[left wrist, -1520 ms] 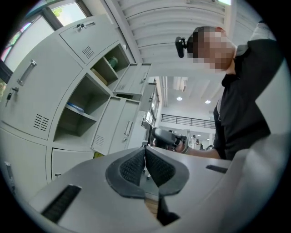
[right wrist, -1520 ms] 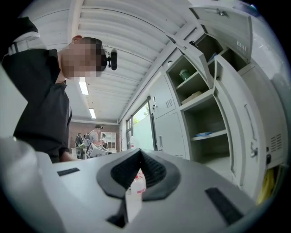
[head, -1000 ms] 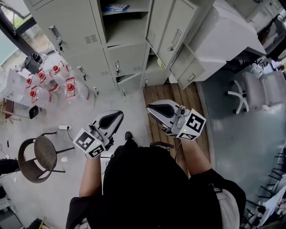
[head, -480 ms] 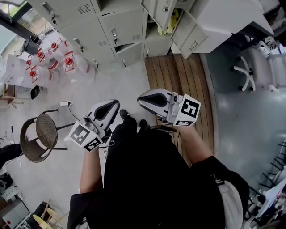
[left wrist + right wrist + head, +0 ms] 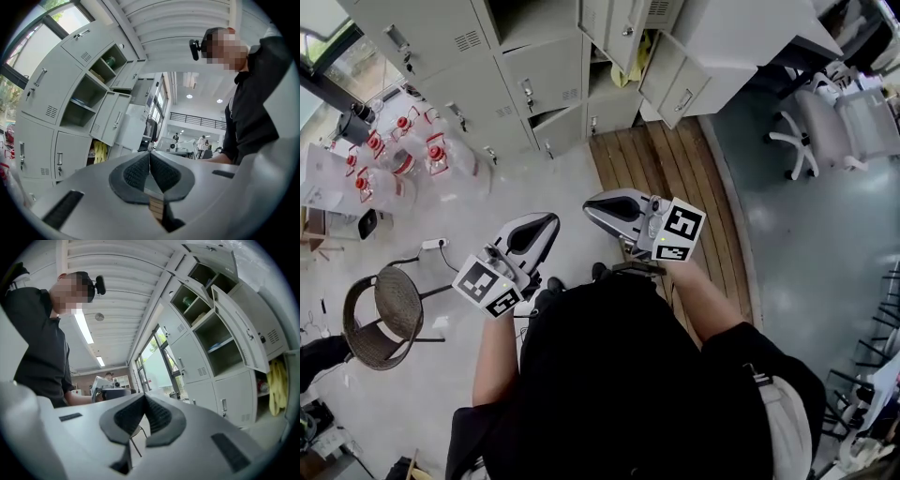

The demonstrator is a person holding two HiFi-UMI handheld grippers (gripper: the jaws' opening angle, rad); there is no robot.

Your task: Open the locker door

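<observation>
Locker doors (image 5: pixel 546 67) make up a grey metal bank straight ahead of me, well apart from both sets of fingers. From the bank, my right gripper (image 5: pixel 596 203) lies a little nearer than my left gripper (image 5: pixel 549 225), and both point roughly toward it. Several doors on the bank's right side hang swung outward (image 5: pixel 619 26), showing shelves and something yellow (image 5: pixel 625 67) inside. The doors on its left side and in the lower middle sit flush and shut. Each shut door carries a slim handle (image 5: pixel 527 92) whose long axis runs up and down the door, with vent slots beside it.

I cannot tell which door is meant. The scene fits a door that already stands open as well as a shut one that is yet to be pulled.

My left gripper's pads (image 5: pixel 138 169) are pressed together on nothing, and my right gripper's pads (image 5: pixel 129 414) are likewise closed and empty.
</observation>
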